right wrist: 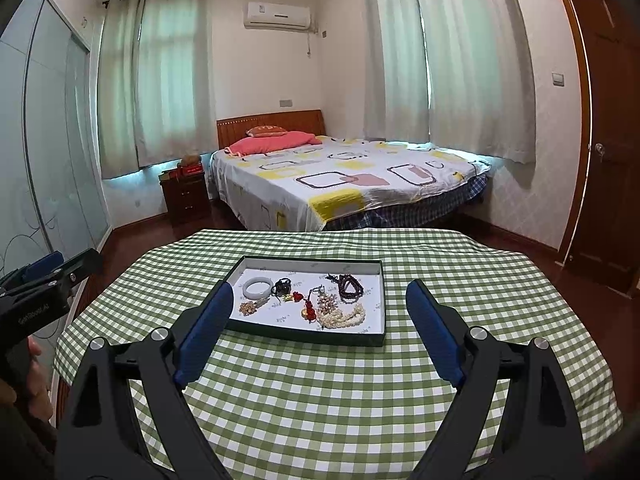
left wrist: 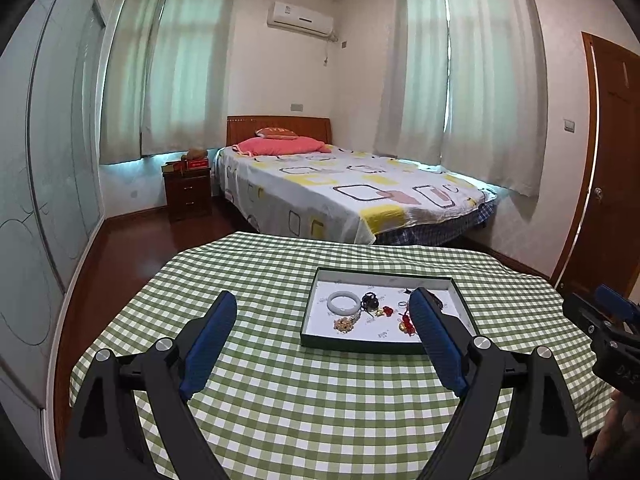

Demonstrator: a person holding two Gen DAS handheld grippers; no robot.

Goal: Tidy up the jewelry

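Right wrist view shows pearl strand (right wrist: 347, 314) hidden in left's, tray (right wrist: 312, 335) ahead, both grippers (left wrist: 322, 316) (right wrist: 320, 304) spread apart, empty

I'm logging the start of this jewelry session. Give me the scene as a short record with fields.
surface: table with green checked cloth
container: dark-rimmed tray, white inside, on the cloth
contents: pale bangle, pearl strands, dark bead string, red and gold charm, other small pieces
left claw: open, empty, above the cloth
right claw: open, empty, above the cloth near the tray
background: bed
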